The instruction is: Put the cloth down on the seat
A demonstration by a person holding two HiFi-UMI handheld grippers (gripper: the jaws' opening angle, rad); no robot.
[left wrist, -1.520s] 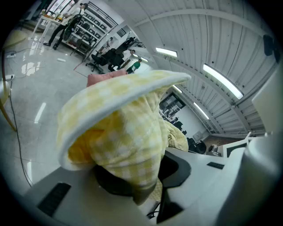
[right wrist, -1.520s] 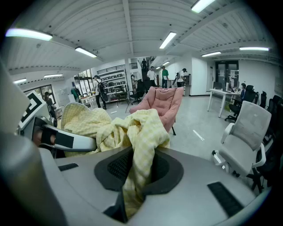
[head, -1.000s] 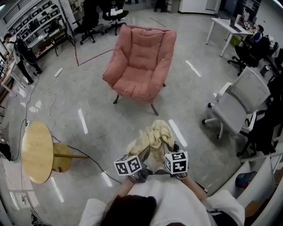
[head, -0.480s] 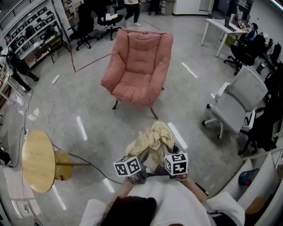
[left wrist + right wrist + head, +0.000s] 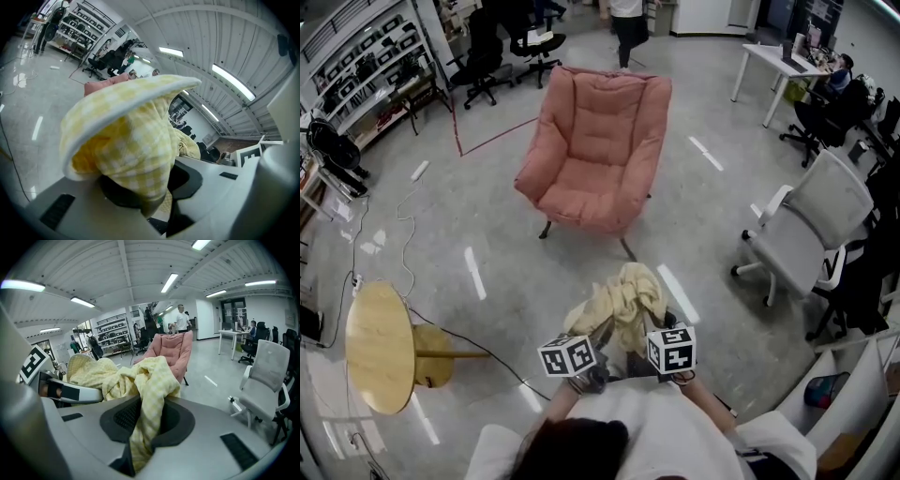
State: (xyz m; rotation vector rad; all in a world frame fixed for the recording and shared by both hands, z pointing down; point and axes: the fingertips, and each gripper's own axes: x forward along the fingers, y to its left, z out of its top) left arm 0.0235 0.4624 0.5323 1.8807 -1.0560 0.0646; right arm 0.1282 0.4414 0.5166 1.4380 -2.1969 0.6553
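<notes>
A yellow checked cloth (image 5: 622, 298) hangs bunched in front of me, held by both grippers above the floor. My left gripper (image 5: 602, 339) is shut on one part of the cloth (image 5: 136, 145), which fills the left gripper view. My right gripper (image 5: 651, 330) is shut on another fold of the cloth (image 5: 145, 399). The pink armchair (image 5: 592, 148) stands ahead on the floor, its seat (image 5: 581, 183) bare; the chair (image 5: 171, 350) also shows beyond the cloth in the right gripper view.
A round wooden side table (image 5: 380, 347) stands at the left with a cable running past it. A grey office chair (image 5: 811, 230) is at the right. A person (image 5: 626, 19) walks behind the armchair. Shelving (image 5: 366, 66) and black chairs line the far left.
The armchair sits slightly nearer and more central in the head view. A person has walked into view behind it. Both grippers keep their hold on the cloth.
</notes>
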